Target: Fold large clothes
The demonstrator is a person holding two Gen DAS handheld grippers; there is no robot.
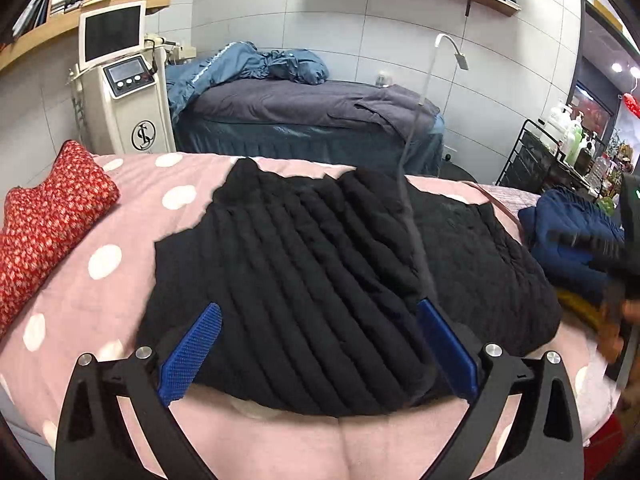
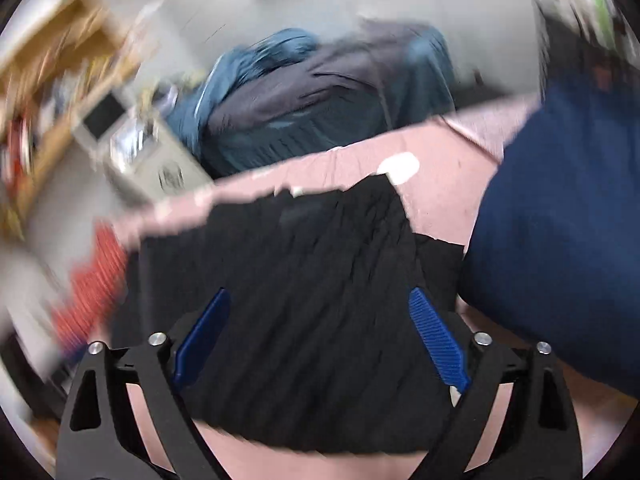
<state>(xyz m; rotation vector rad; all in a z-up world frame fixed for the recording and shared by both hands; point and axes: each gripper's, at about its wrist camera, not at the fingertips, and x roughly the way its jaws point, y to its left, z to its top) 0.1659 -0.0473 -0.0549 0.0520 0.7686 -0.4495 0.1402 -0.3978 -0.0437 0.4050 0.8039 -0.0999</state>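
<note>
the only mark i can read is a round monogram logo (image 1: 143, 135), apparently "sl", on the cream machine (image 1: 128, 112) beside my bed.

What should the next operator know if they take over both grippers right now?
Left gripper: open, empty, over the near edge of the black quilted jacket.
Right gripper: open, empty, over the same jacket; its view is motion-blurred.
The jacket lies on the pink polka-dot bed cover, apparently partly folded, one layer over another. A red patterned garment lies at the cover's left edge; a navy garment sits to the right on something yellow.
Done: jacket seems partly folded.
Left: likely another fold, then setting it aside.
</note>
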